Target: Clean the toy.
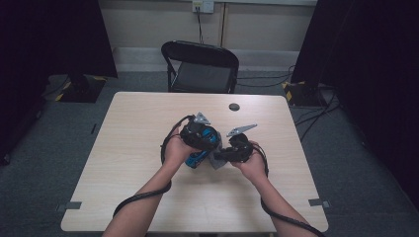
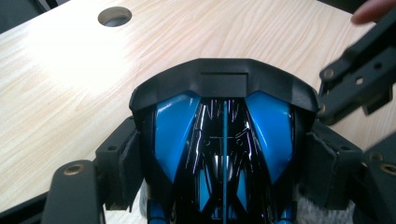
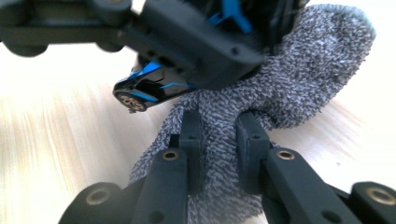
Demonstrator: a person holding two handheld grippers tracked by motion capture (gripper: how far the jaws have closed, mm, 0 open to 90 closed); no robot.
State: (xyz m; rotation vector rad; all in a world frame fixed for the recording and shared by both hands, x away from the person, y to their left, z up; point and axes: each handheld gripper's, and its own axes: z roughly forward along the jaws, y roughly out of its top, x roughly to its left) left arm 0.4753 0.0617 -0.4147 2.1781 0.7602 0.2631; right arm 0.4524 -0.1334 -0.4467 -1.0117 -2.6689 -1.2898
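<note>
two forearms come up from the near edge of the wooden table (image 1: 123, 197) in the high view, each trailing a black cable, and meet around a blue and black toy car (image 1: 196, 158) that sits near the middle of the tabletop. taking that car as the landmark: the left gripper (image 1: 200, 140) is on top of it and to its left side, and in the left gripper view its two padded jaws press against both flanks of the car (image 2: 223, 140), so it is clamped on the car body, with the car's black rear wing pointing away from the camera. just right of the car, touching it, lies a grey speckled cloth (image 1: 216, 161); the right gripper view shows the cloth (image 3: 289, 79) bunched partly under the car (image 3: 149, 88). the right gripper (image 1: 228, 154) comes in from the car's right, and its jaws are pinched together on a fold of the cloth (image 3: 218, 140). beyond the car, toward the far edge of the table, is a round cable hole (image 1: 233, 106), also seen past the car in the left gripper view (image 2: 114, 16). farther behind the car, off the table, stands a black folding chair (image 1: 200, 66).
</note>
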